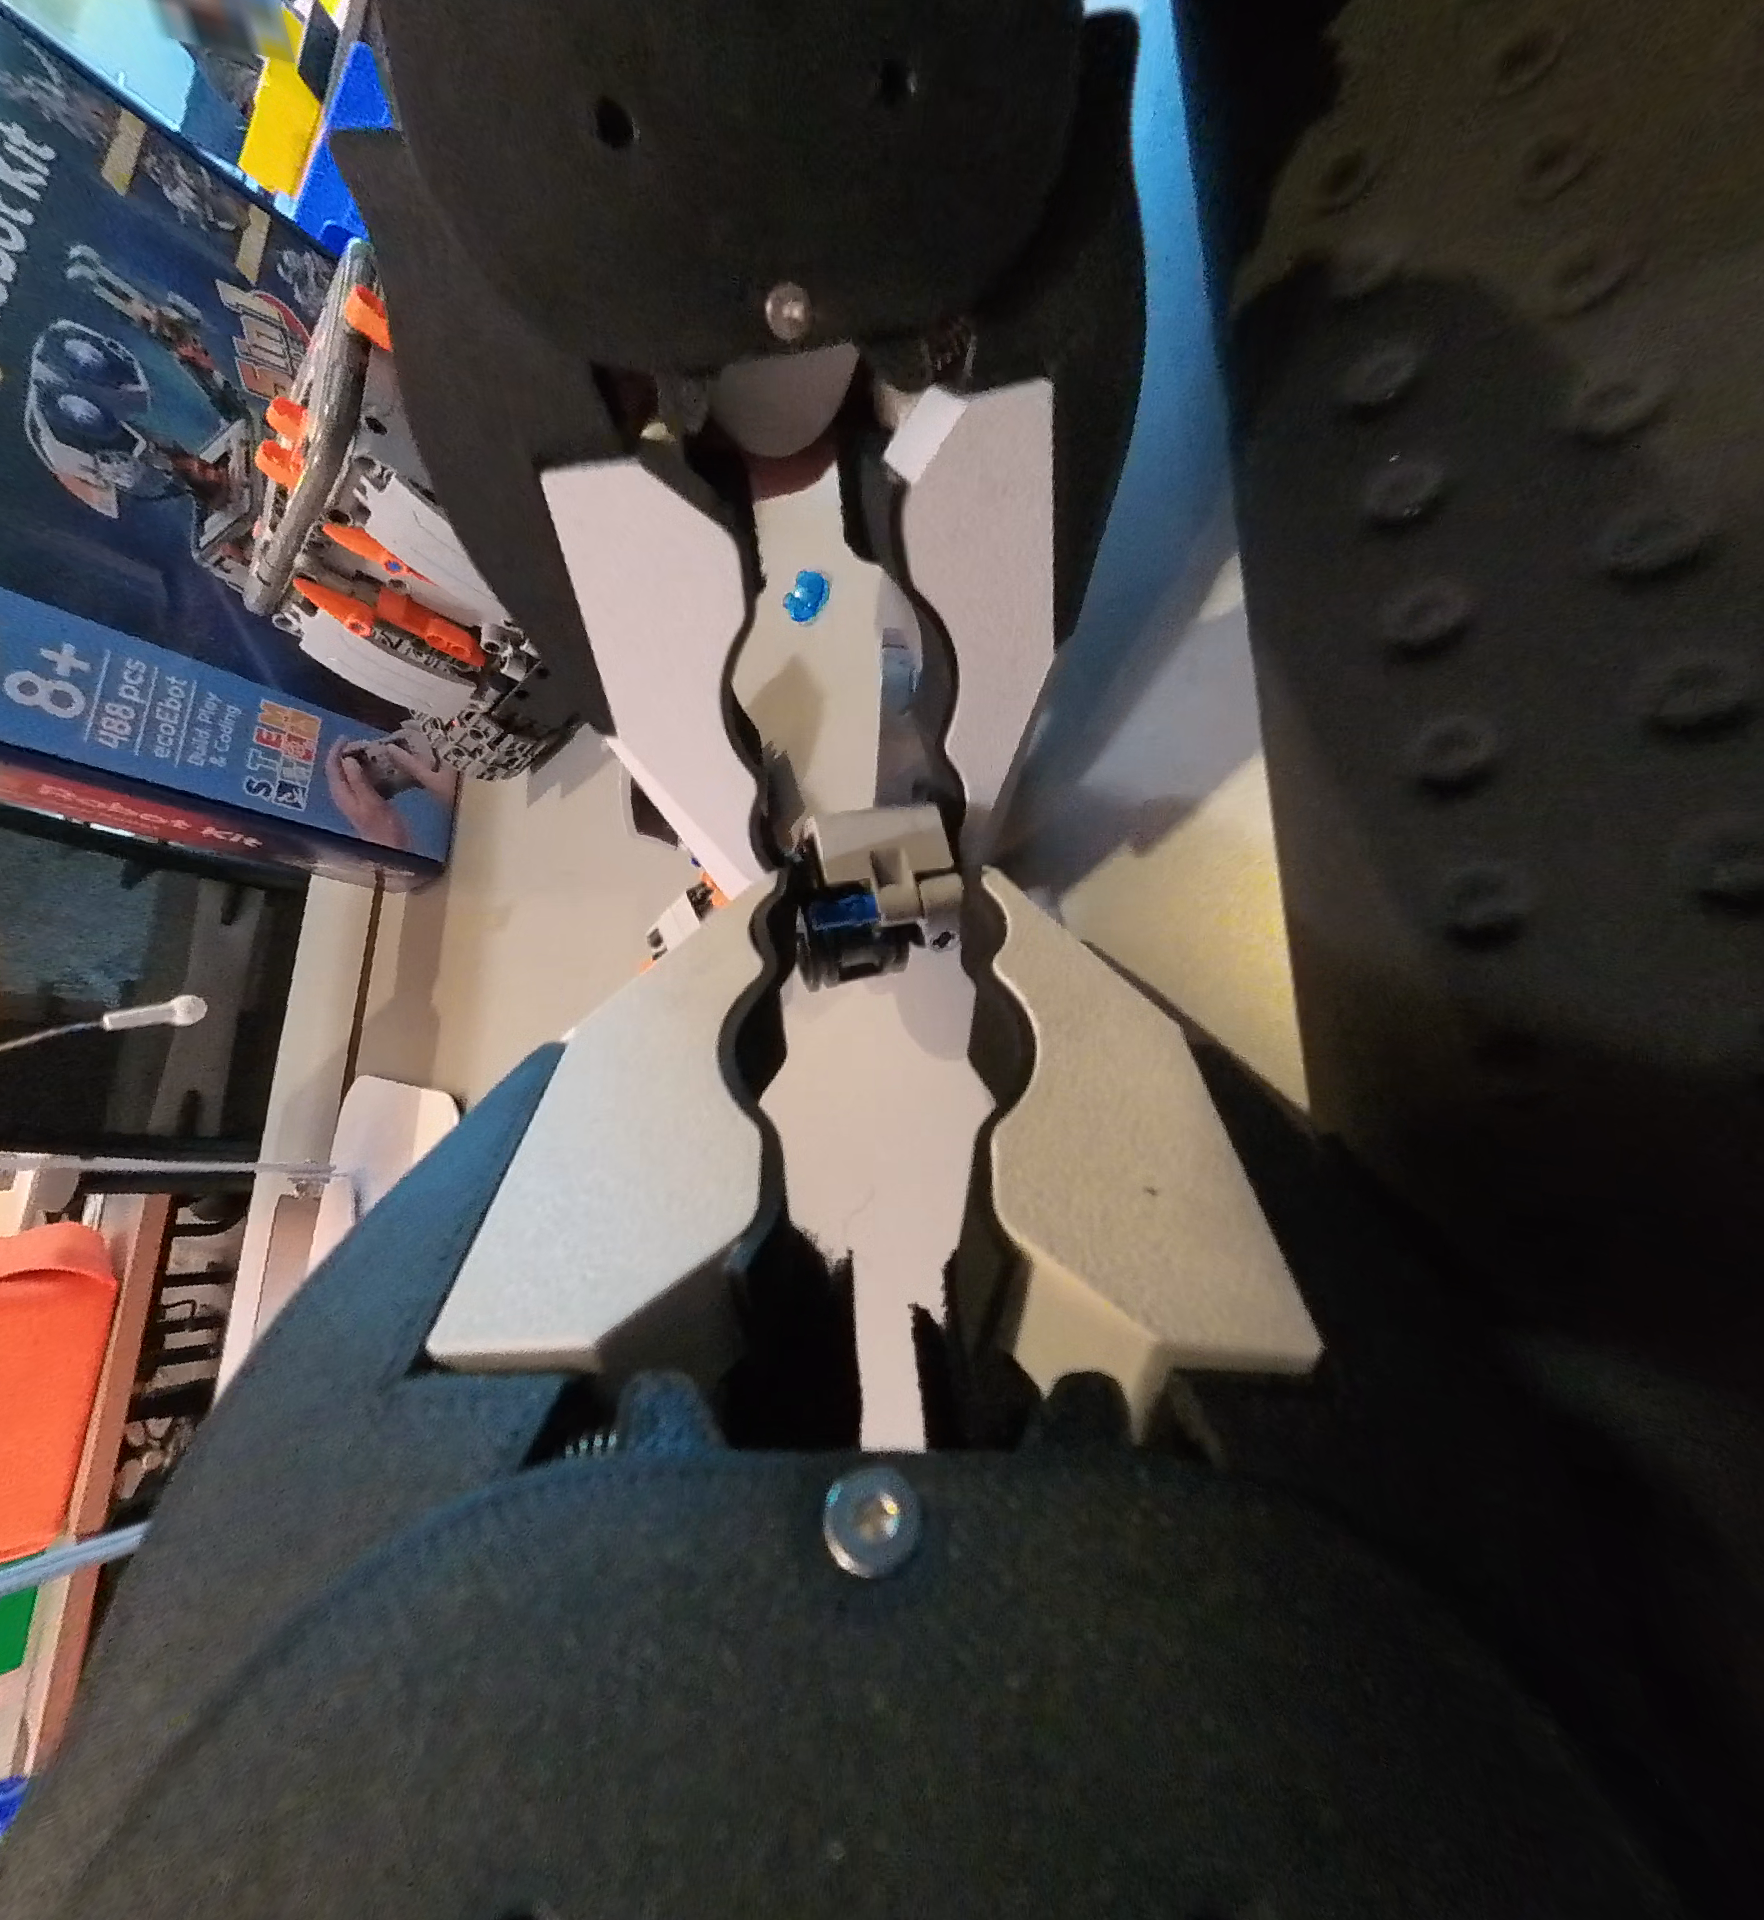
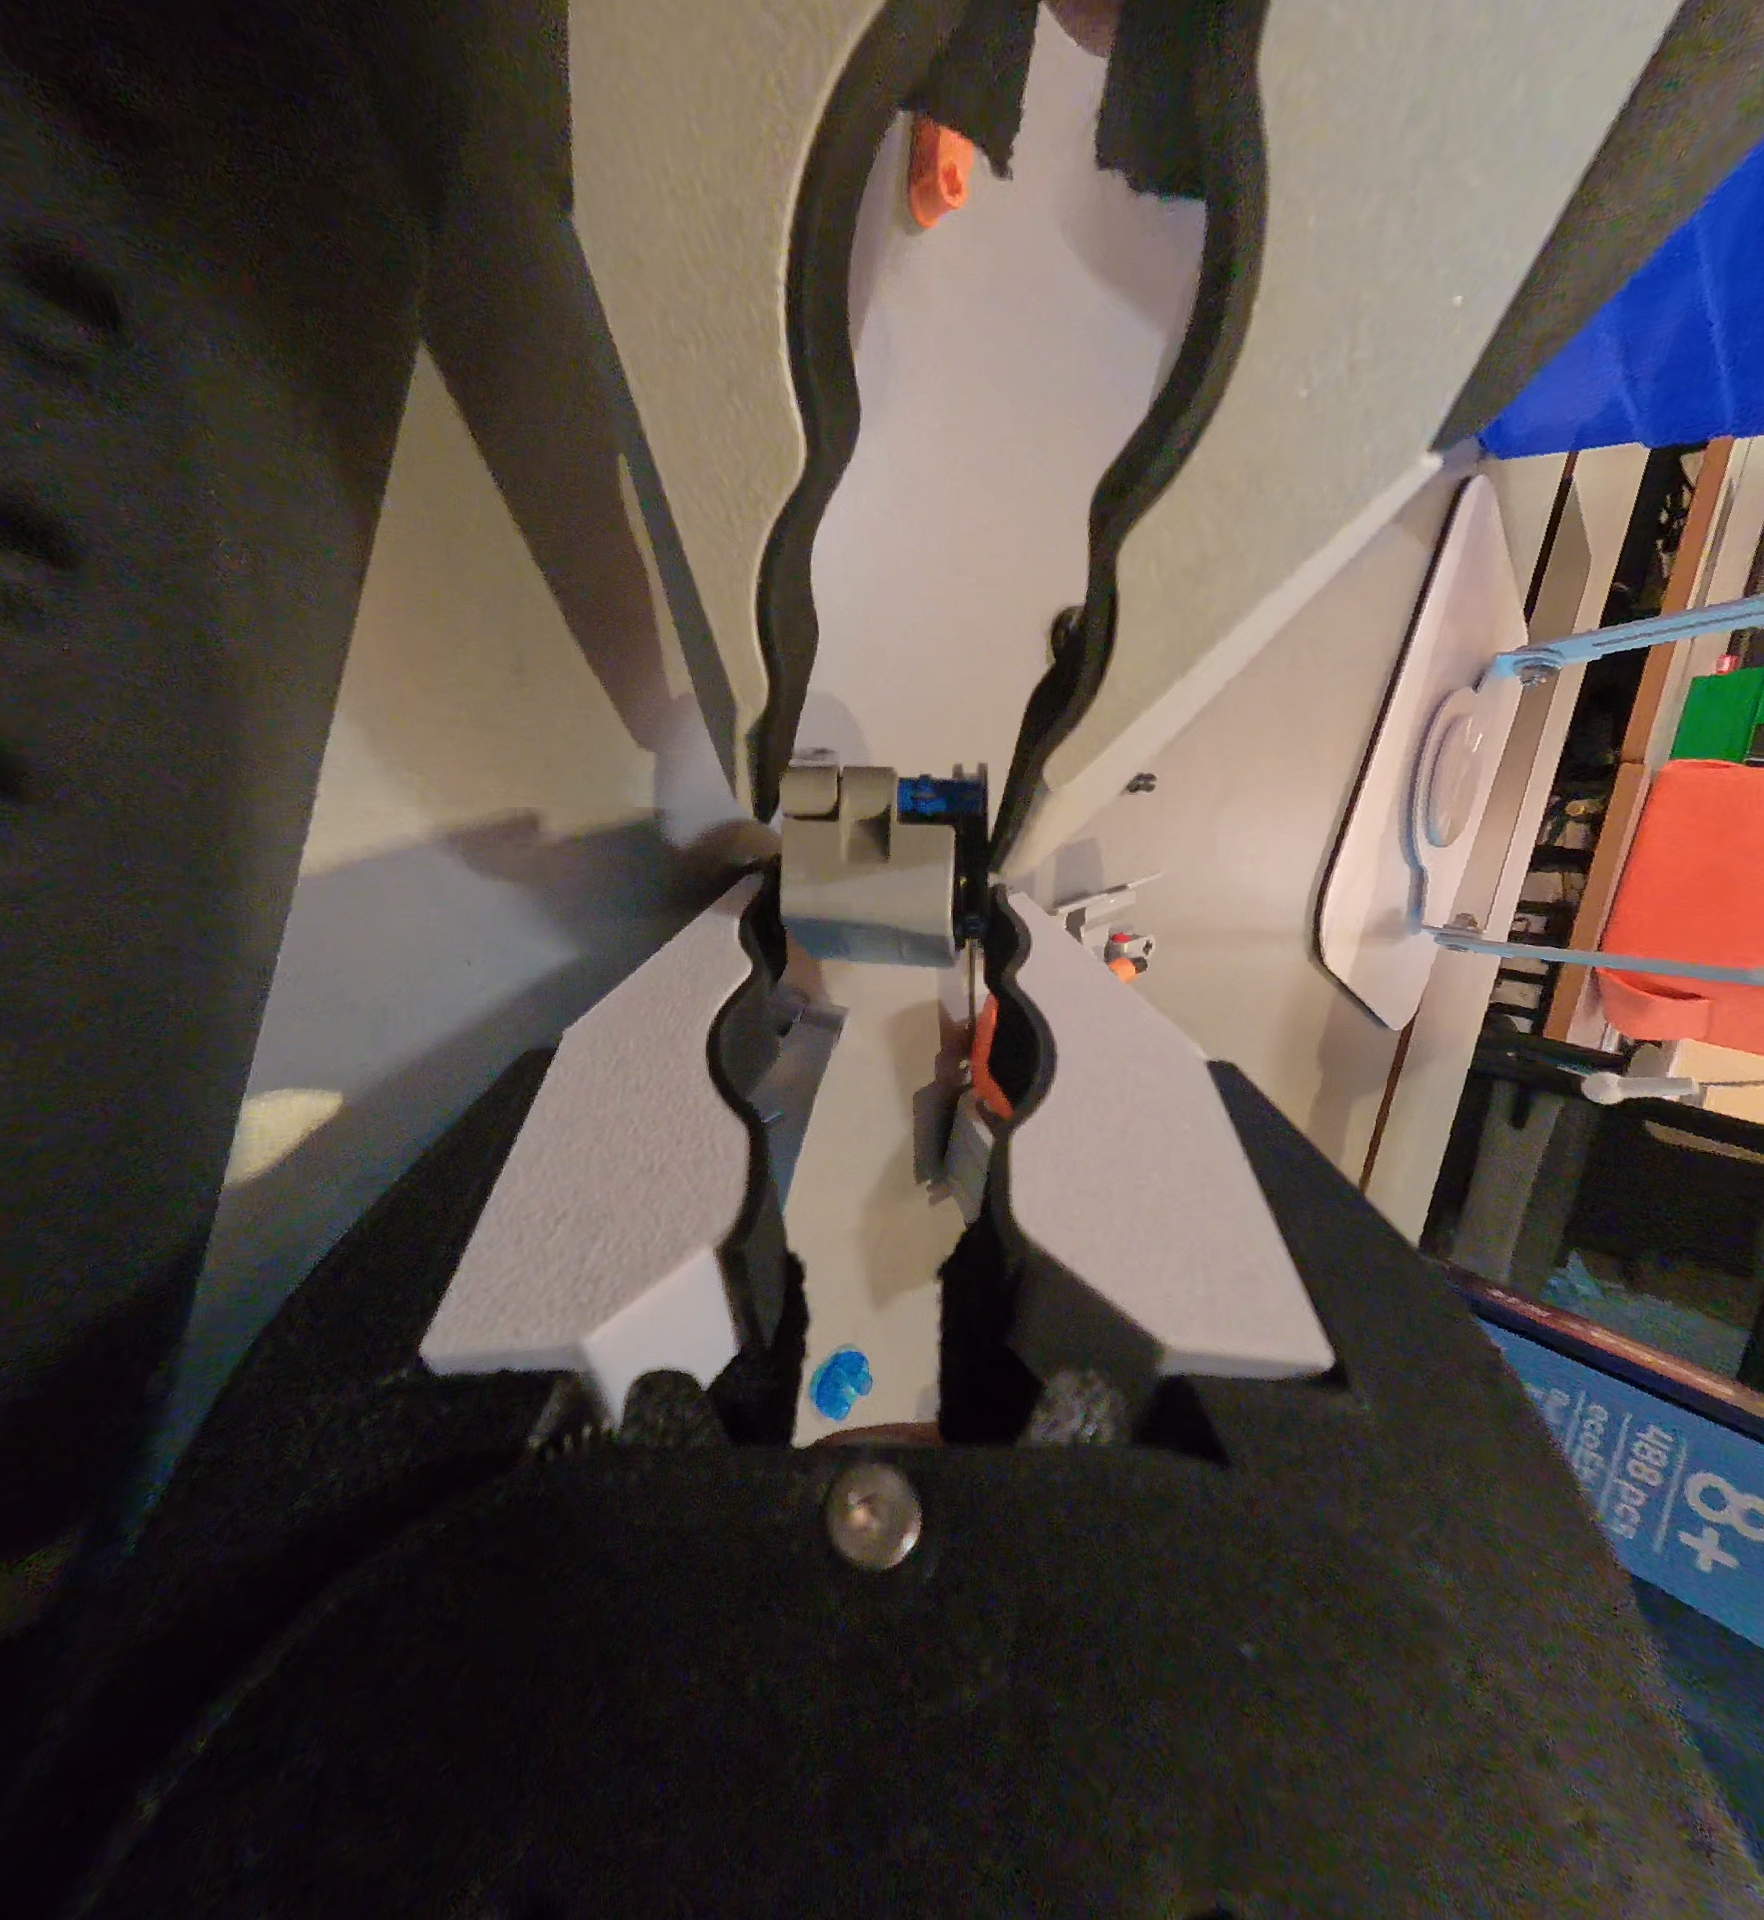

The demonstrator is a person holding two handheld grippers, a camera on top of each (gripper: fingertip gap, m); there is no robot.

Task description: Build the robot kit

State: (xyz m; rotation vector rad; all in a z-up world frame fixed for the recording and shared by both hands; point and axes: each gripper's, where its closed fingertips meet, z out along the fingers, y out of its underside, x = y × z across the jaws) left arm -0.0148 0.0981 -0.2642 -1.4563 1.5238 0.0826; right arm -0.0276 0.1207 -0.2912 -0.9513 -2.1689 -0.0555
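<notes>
My two grippers meet tip to tip over a white table (image 1: 878, 1195). Between them is a small brick assembly: a grey block (image 1: 883, 847) joined to a blue pin (image 1: 842, 914) and a black round part (image 1: 852, 956). My left gripper (image 1: 878, 914) is shut on the black and blue end. My right gripper (image 2: 883, 914) is shut on the grey block (image 2: 862, 883). Each gripper shows in the other's view, the right one (image 1: 873, 821) above in the left wrist view and the left one (image 2: 883, 779) above in the right wrist view. The assembly is held off the table.
A blue kit box (image 1: 130, 468) and a white and orange brick model (image 1: 369, 520) stand at the left. A small blue piece (image 2: 842, 1382) and orange pieces (image 2: 935, 177) lie on the table. A white tray (image 2: 1418, 748) and an orange bin (image 2: 1730, 904) are at the right. Only a small space, under 4 cm, lies between the two pairs of fingers. It is some 12 centimetres from my right tips to the small blue piece (image 2: 842, 1382). My left wrist view (image 1: 807, 596) looks at it from another angle.
</notes>
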